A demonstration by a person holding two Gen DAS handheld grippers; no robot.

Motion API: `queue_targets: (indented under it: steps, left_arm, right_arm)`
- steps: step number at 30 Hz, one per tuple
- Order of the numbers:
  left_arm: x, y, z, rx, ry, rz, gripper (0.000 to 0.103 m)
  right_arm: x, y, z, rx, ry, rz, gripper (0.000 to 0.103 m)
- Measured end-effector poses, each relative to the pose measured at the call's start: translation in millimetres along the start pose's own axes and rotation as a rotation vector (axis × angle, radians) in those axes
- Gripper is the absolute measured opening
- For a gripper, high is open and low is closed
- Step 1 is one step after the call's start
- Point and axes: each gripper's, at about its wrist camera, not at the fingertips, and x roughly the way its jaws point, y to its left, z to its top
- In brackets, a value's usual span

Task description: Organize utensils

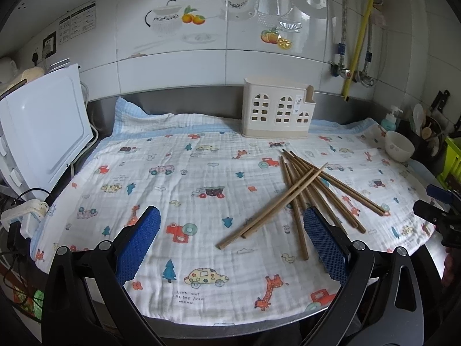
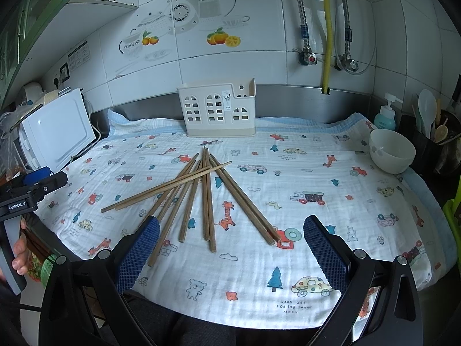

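Observation:
Several brown wooden chopsticks [image 1: 305, 190] lie fanned and crossed on a printed cloth [image 1: 201, 173]; they also show in the right wrist view [image 2: 201, 196]. A cream house-shaped utensil holder [image 1: 278, 112] stands empty at the back by the wall, also in the right wrist view [image 2: 217, 112]. My left gripper [image 1: 230, 242] is open and empty, hovering at the front, left of the chopsticks. My right gripper [image 2: 230, 245] is open and empty, just in front of the chopsticks' near ends. It shows at the left wrist view's right edge [image 1: 438, 216]; the left gripper shows at the right wrist view's left edge [image 2: 34, 184].
A white appliance [image 1: 43, 132] stands at the left. A white bowl [image 2: 391, 150], a soap bottle [image 2: 386, 115] and a dark pot of spoons [image 2: 432, 132] sit at the right. A green crate [image 1: 452, 158] is at the far right. The counter's front edge [image 1: 230, 325] is close.

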Motion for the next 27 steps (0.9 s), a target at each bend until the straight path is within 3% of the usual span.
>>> queue_targets:
  steps: [27]
  left_arm:
    - [4.1,-0.3,2.9,0.013,0.006,-0.007,0.098]
  right_arm:
    - [-1.4,1.0,2.8,-0.003,-0.002,-0.002,0.097]
